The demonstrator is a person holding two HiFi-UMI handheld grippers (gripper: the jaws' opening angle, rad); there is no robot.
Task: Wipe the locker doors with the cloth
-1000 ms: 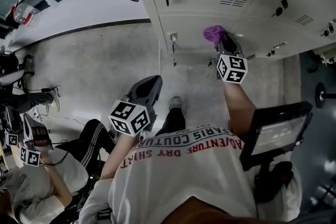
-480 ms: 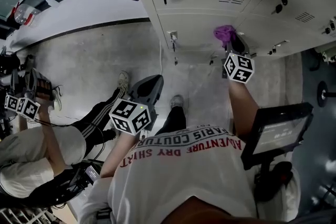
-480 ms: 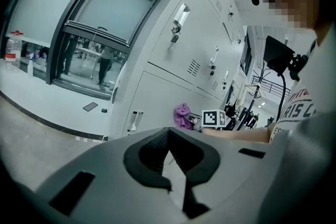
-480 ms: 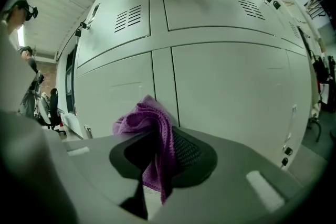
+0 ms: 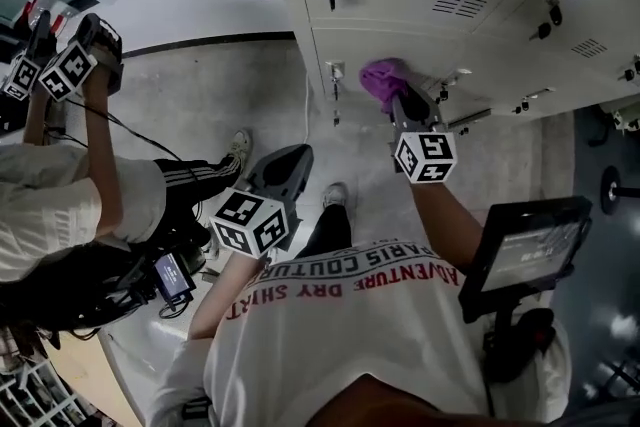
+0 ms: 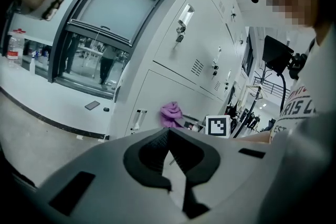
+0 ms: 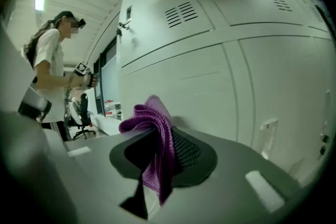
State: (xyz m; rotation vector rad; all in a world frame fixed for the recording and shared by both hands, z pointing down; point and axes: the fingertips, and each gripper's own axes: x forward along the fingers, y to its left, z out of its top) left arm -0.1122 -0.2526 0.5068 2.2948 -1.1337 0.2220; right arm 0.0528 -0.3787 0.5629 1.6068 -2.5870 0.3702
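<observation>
Right gripper (image 5: 397, 101): my jaws pinch the purple cloth (image 7: 156, 136) (bunched, one end hanging down).
Cloth: up at the lower locker door (image 5: 352, 48), just beside its handle (image 5: 333, 75).
Left gripper (image 6: 169, 132): my jaws pressed together, nothing between them, held low and well apart from the lockers.

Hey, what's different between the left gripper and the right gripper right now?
The right gripper is shut on the purple cloth, while the left gripper is shut with nothing between its jaws. The right gripper reaches up to the lower locker door, with the cloth at its surface. The left gripper hangs back over the floor, clear of the lockers. What they share: both have their jaws closed.
</observation>
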